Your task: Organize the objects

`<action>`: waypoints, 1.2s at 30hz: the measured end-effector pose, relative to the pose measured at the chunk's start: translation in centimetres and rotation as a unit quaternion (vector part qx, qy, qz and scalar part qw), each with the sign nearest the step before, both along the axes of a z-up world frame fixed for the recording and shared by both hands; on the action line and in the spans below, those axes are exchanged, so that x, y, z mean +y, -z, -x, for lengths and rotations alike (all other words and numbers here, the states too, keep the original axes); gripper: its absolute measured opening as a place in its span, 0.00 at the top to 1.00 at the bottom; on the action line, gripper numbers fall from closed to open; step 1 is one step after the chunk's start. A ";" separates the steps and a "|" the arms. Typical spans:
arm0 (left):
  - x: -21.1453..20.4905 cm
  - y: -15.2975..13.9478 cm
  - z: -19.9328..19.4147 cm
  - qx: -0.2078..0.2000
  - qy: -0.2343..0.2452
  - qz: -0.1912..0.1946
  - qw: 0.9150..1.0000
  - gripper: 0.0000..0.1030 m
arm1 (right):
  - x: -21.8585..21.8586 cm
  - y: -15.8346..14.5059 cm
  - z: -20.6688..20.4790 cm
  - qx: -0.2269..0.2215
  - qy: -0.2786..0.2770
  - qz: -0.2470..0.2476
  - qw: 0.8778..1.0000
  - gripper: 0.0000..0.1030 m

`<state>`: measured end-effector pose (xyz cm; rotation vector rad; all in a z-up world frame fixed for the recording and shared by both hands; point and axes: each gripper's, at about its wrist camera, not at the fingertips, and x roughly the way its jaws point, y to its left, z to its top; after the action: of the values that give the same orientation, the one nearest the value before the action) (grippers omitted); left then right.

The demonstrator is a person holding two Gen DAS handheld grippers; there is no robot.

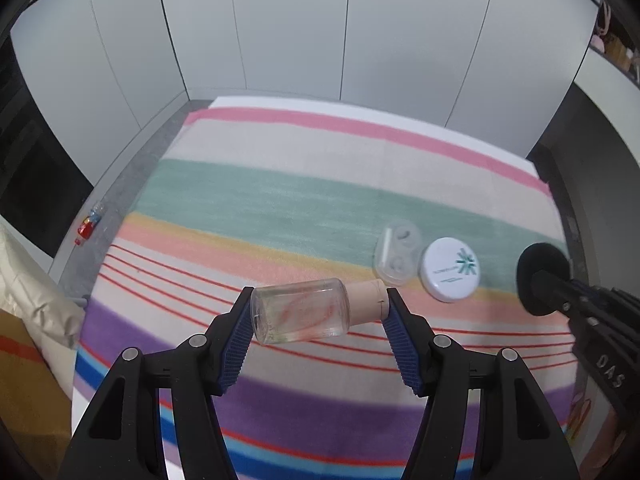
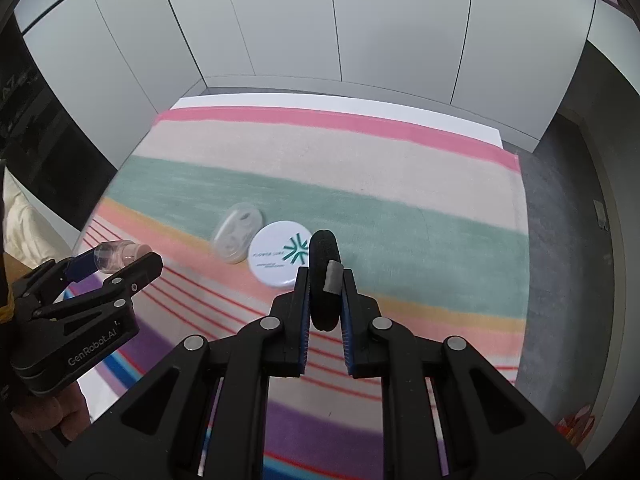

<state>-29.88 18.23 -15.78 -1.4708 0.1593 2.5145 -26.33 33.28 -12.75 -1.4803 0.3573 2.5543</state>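
striped blanket (image 1: 280, 200) by white panelled walls (image 1: 280, 20); left gripper (image 1: 320, 316) clamps a glass bottle (image 1: 304, 312), right gripper (image 2: 325, 300) pinches a black puff (image 2: 325, 280).

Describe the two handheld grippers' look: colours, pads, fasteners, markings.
Both are matte black plastic with triangular cut-outs and round silver pivot pins. The left gripper has blue ribbed pads on its fingers; its body reads "GenRobot.AI" in white in the right wrist view. The right gripper has the same blue pads; letters "DAS" show on its side. No cables visible.
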 end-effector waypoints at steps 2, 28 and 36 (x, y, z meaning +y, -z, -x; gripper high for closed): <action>-0.1 -1.2 -0.8 0.003 0.002 -0.002 1.000 0.38 | -0.4 -0.6 -0.5 0.000 -0.002 -0.001 1.000 0.87; -2.5 -11.4 -14.1 0.042 0.028 -0.039 0.998 0.38 | -5.8 -11.7 -12.6 0.022 -0.020 -0.019 0.999 0.87; -4.4 -12.6 -17.5 0.057 0.032 -0.037 0.997 0.38 | -6.8 -12.5 -16.3 0.017 -0.029 -0.020 0.999 0.87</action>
<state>-12.35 13.84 -3.21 -1.2745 0.1276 2.5248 -10.04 26.47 -0.30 -1.4549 0.2695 2.6195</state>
